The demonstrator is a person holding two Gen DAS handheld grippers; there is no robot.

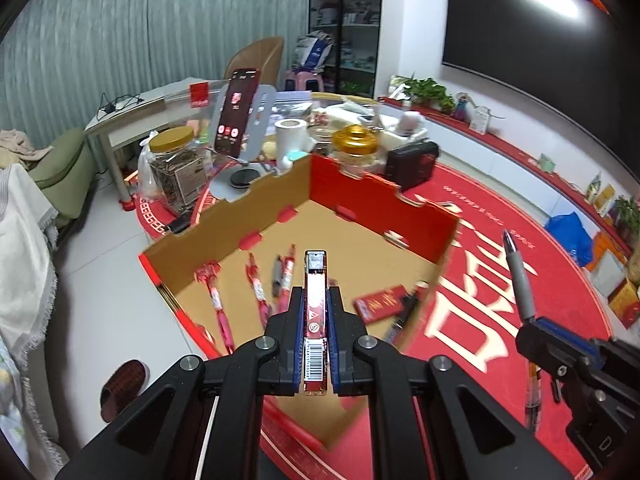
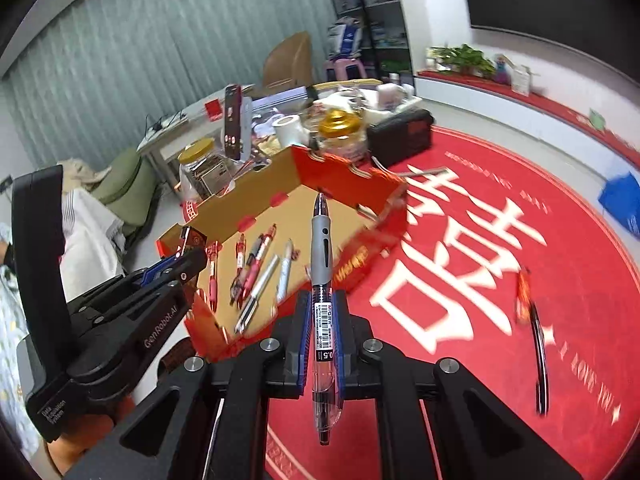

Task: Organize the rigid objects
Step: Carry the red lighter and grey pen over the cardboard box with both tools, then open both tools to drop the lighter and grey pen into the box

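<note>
My left gripper (image 1: 316,300) is shut on a flat red box with a barcode (image 1: 315,312) and holds it above the open cardboard box (image 1: 256,204). Several red and grey pens (image 1: 256,292) and a red packet (image 1: 380,302) lie inside that box. My right gripper (image 2: 322,304) is shut on a clear pen with a grey grip (image 2: 322,256), over the box's near edge (image 2: 360,256). The right gripper also shows in the left wrist view (image 1: 532,320), the left gripper in the right wrist view (image 2: 188,260).
The box sits on a round red mat (image 2: 500,280) on the floor. A pen (image 1: 532,396) lies on the mat; another pen (image 2: 538,344) and a red item (image 2: 522,292) also lie there. Jars (image 1: 176,164), a phone on a stand (image 1: 236,112) and clutter stand behind the box.
</note>
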